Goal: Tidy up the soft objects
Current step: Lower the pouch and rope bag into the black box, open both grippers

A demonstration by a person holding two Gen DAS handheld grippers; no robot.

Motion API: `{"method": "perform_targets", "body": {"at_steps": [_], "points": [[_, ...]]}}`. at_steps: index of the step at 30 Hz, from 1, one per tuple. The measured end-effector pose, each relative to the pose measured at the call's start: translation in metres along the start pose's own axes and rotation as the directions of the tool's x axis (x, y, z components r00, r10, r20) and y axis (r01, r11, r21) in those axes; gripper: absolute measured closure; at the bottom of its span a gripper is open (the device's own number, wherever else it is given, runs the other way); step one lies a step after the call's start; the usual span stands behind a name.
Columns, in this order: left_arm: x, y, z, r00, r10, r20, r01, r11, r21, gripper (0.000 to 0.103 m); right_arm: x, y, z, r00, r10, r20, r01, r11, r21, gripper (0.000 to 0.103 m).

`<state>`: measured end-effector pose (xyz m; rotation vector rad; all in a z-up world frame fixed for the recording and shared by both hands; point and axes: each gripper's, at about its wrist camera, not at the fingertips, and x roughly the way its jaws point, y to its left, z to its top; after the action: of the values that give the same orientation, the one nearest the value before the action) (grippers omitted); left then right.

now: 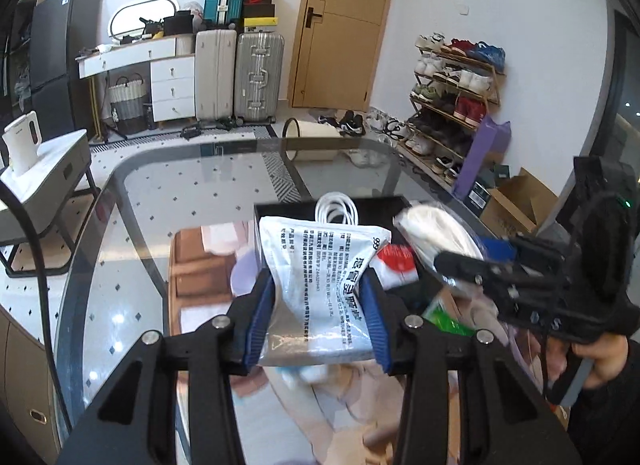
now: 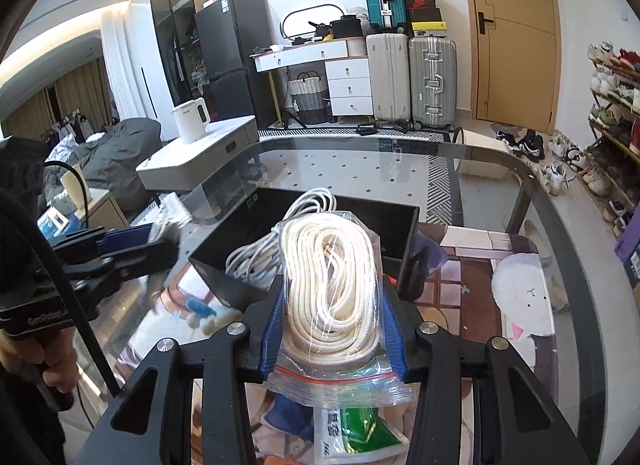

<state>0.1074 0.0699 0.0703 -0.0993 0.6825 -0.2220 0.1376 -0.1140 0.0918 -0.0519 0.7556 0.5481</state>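
In the left wrist view my left gripper (image 1: 316, 289) is shut on a white pouch (image 1: 320, 249) printed with black text, its blue pads pressing both sides. The pouch hangs above the table in front of a black box (image 1: 288, 209) that holds a coiled white cable (image 1: 336, 209). In the right wrist view my right gripper (image 2: 332, 305) is shut on a clear zip bag of cream rope (image 2: 332, 273), just before the black box (image 2: 384, 221). The right gripper (image 1: 472, 257) and the left gripper (image 2: 156, 243) each show in the other's view, held by hands.
A glass table (image 1: 168, 153) carries a printed cartoon mat (image 2: 480, 265). Under the grippers lie a green and white sachet (image 2: 356, 429) and a red and white pouch (image 1: 396, 261). A shoe rack (image 1: 452, 105), suitcases (image 1: 236, 73) and a side table with a kettle (image 2: 192, 121) stand around.
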Motion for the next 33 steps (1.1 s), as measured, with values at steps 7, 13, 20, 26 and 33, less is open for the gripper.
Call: {"method": "perform_targets", "body": {"at_steps": [7, 13, 20, 26, 33], "points": [[0.033, 0.001, 0.015, 1.000, 0.003, -0.021, -0.003, 1.000, 0.003, 0.061, 0.017, -0.004, 0.013, 1.000, 0.006, -0.014, -0.005, 0.999, 0.033, 0.060], [0.057, 0.003, 0.020, 0.999, -0.003, -0.038, 0.004, 1.000, 0.008, 0.061, 0.038, -0.004, 0.023, 0.999, -0.004, -0.033, 0.005, 1.000, 0.025, 0.060], [0.082, -0.002, 0.020, 0.997, 0.008, -0.076, -0.005, 0.999, 0.035, 0.061, 0.063, -0.005, 0.026, 0.996, -0.060, -0.069, 0.060, 0.998, -0.004, 0.060], [0.090, -0.003, 0.019, 0.995, -0.007, -0.095, 0.011, 0.999, 0.044, 0.060, 0.073, -0.004, 0.028, 0.992, -0.095, -0.083, 0.092, 0.995, -0.044, 0.060], [0.088, -0.004, 0.014, 0.994, -0.022, -0.106, 0.029, 0.997, 0.067, 0.059, 0.079, -0.002, 0.025, 0.988, -0.107, -0.114, 0.093, 0.989, -0.115, 0.059]]}}
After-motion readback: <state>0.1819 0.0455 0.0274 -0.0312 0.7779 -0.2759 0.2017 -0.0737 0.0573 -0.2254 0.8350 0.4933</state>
